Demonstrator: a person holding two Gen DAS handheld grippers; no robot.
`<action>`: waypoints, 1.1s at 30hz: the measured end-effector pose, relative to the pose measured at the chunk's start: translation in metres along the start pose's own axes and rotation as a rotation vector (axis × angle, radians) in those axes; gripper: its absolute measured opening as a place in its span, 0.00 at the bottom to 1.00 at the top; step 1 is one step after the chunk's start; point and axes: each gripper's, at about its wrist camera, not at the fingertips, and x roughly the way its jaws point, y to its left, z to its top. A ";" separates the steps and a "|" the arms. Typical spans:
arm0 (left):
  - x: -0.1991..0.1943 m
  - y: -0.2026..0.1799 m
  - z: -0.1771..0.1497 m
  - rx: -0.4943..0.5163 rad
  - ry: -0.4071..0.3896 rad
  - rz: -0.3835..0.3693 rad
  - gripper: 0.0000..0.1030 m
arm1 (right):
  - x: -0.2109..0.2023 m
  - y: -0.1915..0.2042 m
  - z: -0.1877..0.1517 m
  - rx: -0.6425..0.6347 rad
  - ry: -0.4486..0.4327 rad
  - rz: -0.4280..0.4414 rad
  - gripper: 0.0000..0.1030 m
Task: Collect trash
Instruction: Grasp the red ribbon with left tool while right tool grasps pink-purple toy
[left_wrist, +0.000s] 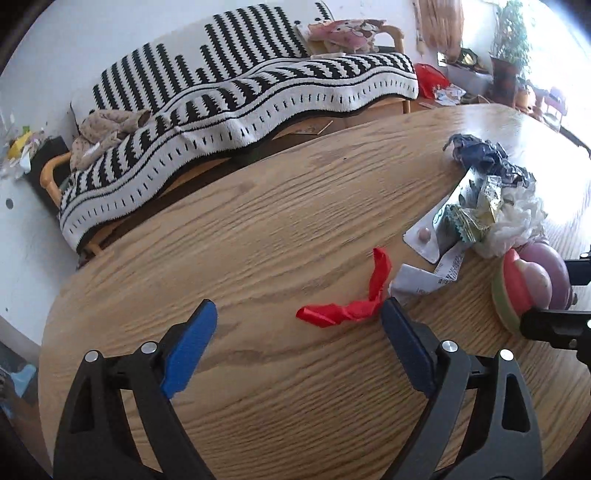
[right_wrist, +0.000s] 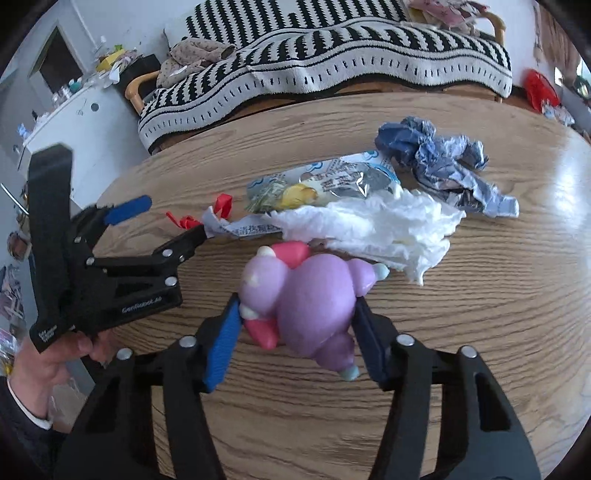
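Observation:
A pile of trash lies on the wooden table (left_wrist: 258, 240): a red wrapper strip (left_wrist: 347, 306), a white receipt (left_wrist: 432, 277), a blister pack (left_wrist: 424, 236), foil wrappers (left_wrist: 476, 210), a white tissue (right_wrist: 384, 229) and crumpled blue paper (right_wrist: 436, 155). My left gripper (left_wrist: 299, 325) is open, its right finger touching the red strip's end; it also shows in the right wrist view (right_wrist: 166, 218). My right gripper (right_wrist: 295, 328) is shut on a purple and pink toy figure (right_wrist: 310, 295), held just above the table, next to the tissue.
A sofa with a black-and-white striped blanket (left_wrist: 240, 110) stands behind the table. A white cabinet (right_wrist: 74, 122) with clutter is at the left. Plants (left_wrist: 513, 44) and a red bag (left_wrist: 428, 77) are at the far right.

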 end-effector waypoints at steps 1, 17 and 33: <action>0.001 -0.002 0.001 0.010 -0.001 0.003 0.86 | -0.001 0.001 -0.001 -0.006 0.000 -0.001 0.52; 0.005 -0.021 0.010 0.048 0.069 -0.183 0.13 | -0.038 -0.020 -0.012 0.013 -0.027 0.012 0.50; -0.068 -0.067 0.049 0.031 -0.034 -0.198 0.12 | -0.126 -0.089 -0.028 0.117 -0.143 -0.017 0.49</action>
